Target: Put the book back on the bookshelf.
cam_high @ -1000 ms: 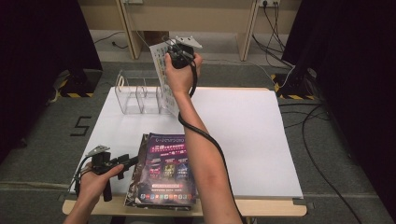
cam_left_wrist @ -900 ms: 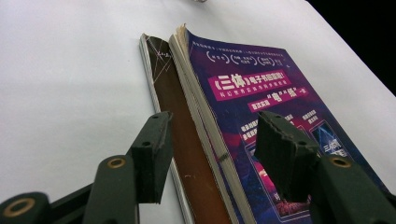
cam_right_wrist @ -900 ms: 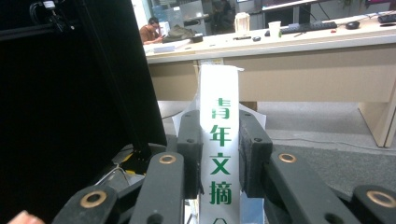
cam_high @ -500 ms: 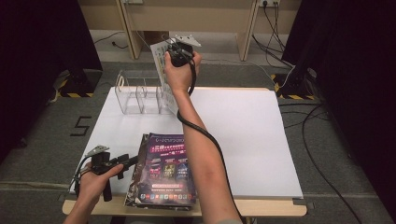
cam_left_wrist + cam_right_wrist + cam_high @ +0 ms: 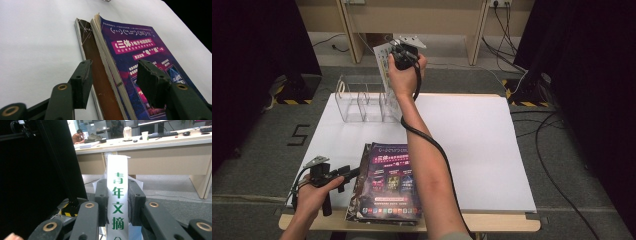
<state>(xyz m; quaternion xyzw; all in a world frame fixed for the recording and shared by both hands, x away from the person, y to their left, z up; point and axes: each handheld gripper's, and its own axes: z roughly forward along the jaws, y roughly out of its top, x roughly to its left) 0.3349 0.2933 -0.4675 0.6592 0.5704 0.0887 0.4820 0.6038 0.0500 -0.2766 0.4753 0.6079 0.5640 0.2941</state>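
**High view: one magazine up over the rack, a stack still waiting**

High view shows your right gripper raised at the far edge of the white table, just above the right end of the clear acrylic rack. Its jaws are pressed onto a white magazine, held upright by the spine; in the right gripper view that spine, with green characters, stands straight up between the pads. The magazine's lower edge seems to sit at or just inside the rack's right-hand slot, but you cannot tell from these pictures whether it is already resting on the rack's floor. The other slots look bare through the clear dividers.

So the filing is under way, not finished: this magazine looks close to being seated, and you have not let go of it.

Your left gripper rests low at the near left of the table, its jaws spread and holding nothing. In the left gripper view they straddle the spine edge of the stack, one pad over the bare table and the other over the purple magazine on top. Under it lies a brown-covered magazine, poking out on the left, and there may be more beneath.

What is left, as I judge it: seat and release the white one, then lift the purple and the brown magazines into the remaining slots.
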